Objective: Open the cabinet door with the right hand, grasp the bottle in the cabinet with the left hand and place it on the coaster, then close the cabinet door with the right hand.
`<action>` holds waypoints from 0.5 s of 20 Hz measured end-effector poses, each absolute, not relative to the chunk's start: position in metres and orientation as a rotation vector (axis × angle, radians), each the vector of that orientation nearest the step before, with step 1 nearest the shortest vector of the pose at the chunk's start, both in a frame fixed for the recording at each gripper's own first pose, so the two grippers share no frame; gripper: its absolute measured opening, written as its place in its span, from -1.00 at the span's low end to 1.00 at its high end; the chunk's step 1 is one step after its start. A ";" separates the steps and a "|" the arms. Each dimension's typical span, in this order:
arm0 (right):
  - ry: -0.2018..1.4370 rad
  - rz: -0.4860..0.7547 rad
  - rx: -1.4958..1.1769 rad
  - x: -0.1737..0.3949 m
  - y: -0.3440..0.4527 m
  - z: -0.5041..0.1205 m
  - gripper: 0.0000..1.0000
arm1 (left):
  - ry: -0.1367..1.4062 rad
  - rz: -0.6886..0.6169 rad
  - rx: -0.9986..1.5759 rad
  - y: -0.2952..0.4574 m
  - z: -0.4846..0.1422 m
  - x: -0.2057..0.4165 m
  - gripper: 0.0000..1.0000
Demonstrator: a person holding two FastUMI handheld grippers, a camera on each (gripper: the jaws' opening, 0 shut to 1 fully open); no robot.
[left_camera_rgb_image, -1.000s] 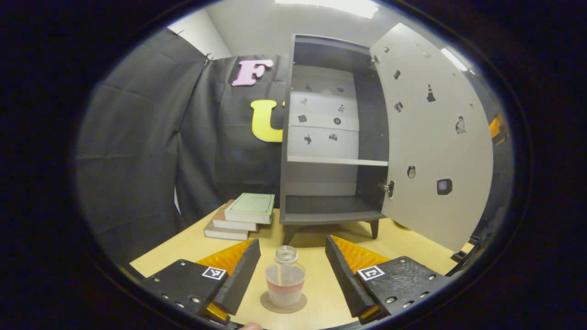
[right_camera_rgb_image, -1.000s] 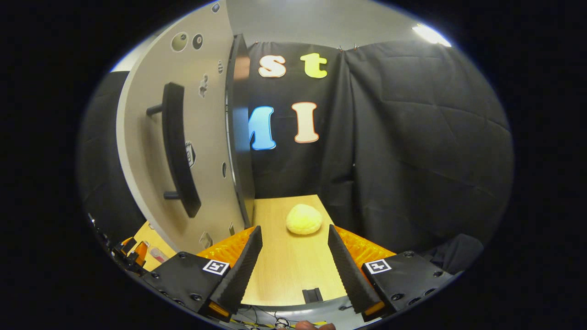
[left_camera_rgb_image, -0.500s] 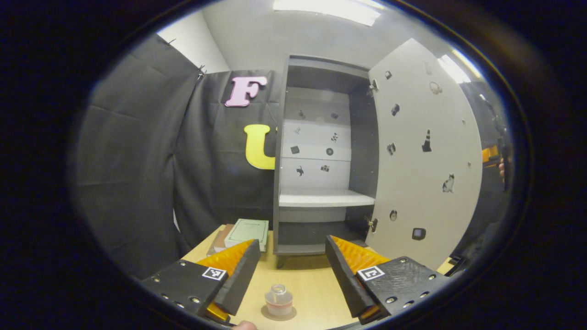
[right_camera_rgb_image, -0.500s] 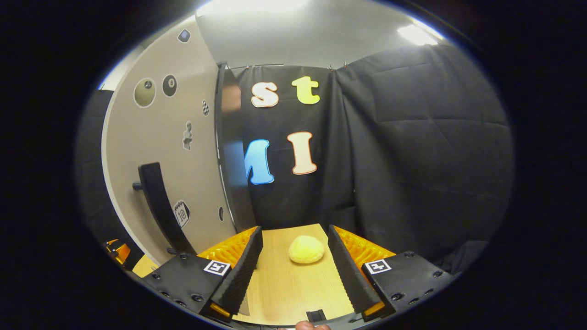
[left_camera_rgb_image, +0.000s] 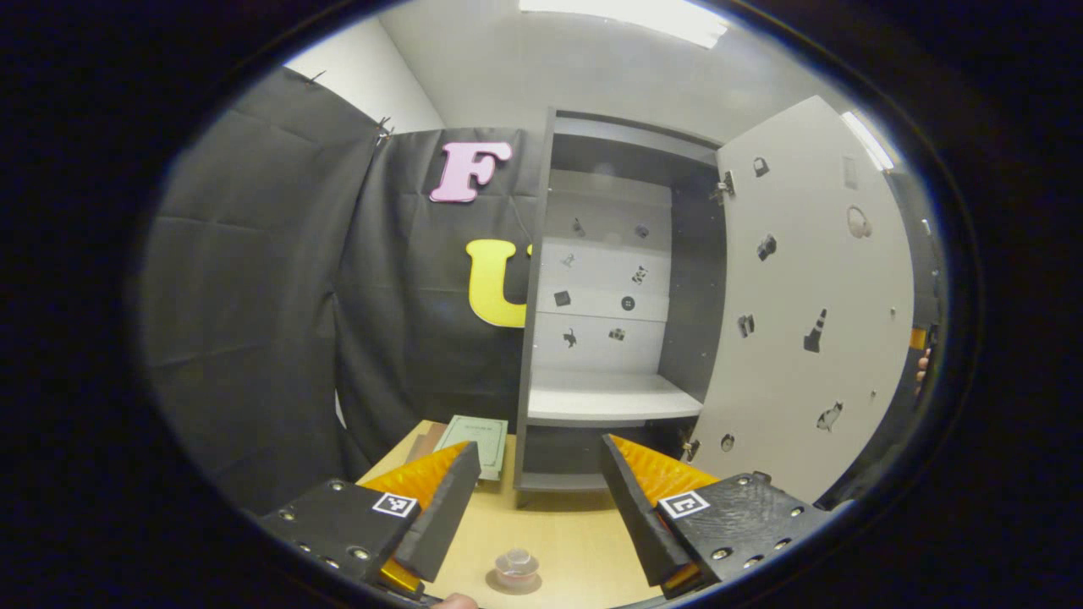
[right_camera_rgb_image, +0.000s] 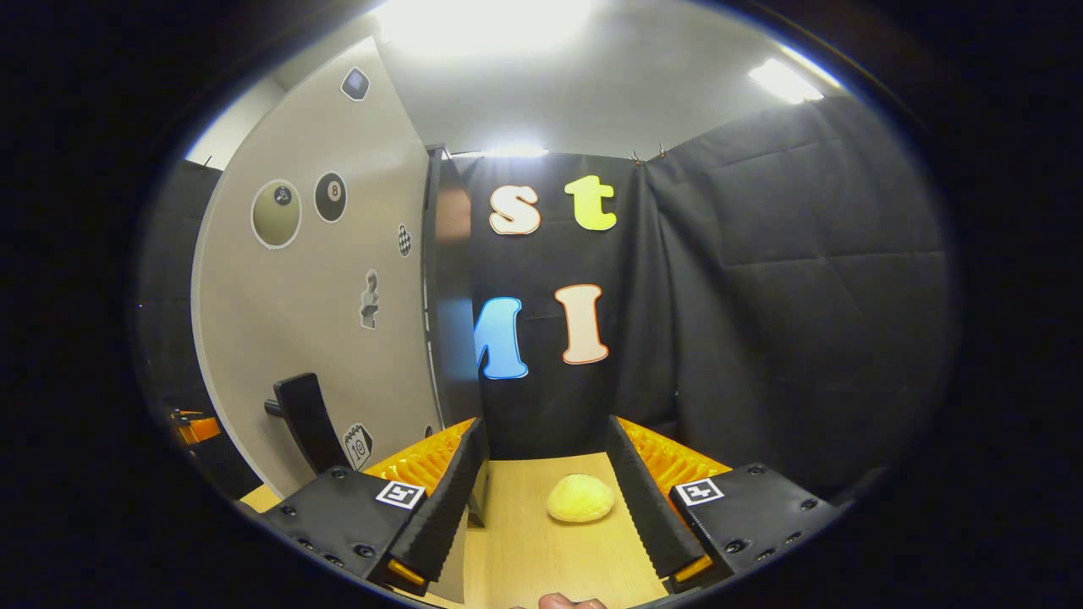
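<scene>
In the left gripper view a small clear bottle (left_camera_rgb_image: pixel 517 567) stands on a round coaster (left_camera_rgb_image: pixel 496 582) on the wooden table, low between the fingers of my left gripper (left_camera_rgb_image: pixel 533 507), which is open and well apart from it. Behind stands the grey cabinet (left_camera_rgb_image: pixel 605 304), its pale door (left_camera_rgb_image: pixel 812 321) swung wide to the right. My right gripper (right_camera_rgb_image: pixel 541 499) is open in the right gripper view, with nothing held. The door's outer face (right_camera_rgb_image: pixel 330 321) and its dark handle (right_camera_rgb_image: pixel 306 419) lie to its left.
A stack of books (left_camera_rgb_image: pixel 474 436) lies left of the cabinet. A yellow soft lump (right_camera_rgb_image: pixel 580 497) sits on the table (right_camera_rgb_image: pixel 525 550) ahead of the right gripper. A hand (left_camera_rgb_image: pixel 920 370) shows past the door's far edge.
Both grippers have risen and pulled back. The bottle on the coaster has dropped lower and grown smaller in the left view. The door handle has slid down in the right view.
</scene>
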State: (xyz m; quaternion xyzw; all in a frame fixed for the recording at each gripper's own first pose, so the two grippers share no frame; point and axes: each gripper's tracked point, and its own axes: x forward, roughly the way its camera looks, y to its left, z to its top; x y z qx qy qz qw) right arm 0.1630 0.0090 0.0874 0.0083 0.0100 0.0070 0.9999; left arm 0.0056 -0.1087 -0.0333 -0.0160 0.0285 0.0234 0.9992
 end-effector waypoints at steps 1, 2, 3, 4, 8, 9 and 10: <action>0.013 0.027 0.024 0.164 0.012 0.090 0.84 | 0.054 0.062 -0.034 -0.110 -0.031 0.005 0.76; 0.004 0.040 0.029 0.164 0.014 0.091 0.84 | 0.051 0.074 -0.034 -0.114 -0.029 0.005 0.70; 0.001 0.053 0.027 0.164 0.017 0.092 0.84 | 0.051 0.083 -0.027 -0.117 -0.029 0.005 0.76; 0.003 0.068 0.020 0.165 0.019 0.090 0.83 | 0.055 0.088 -0.017 -0.120 -0.030 0.005 0.75; 0.016 0.156 -0.035 0.170 0.035 0.081 0.85 | 0.101 0.086 0.019 -0.139 -0.041 0.012 0.72; 0.018 0.169 -0.052 0.170 0.036 0.080 0.86 | 0.103 0.090 0.019 -0.144 -0.042 0.013 0.72; 0.017 0.186 -0.061 0.171 0.041 0.080 0.86 | 0.101 0.098 0.013 -0.147 -0.043 0.014 0.76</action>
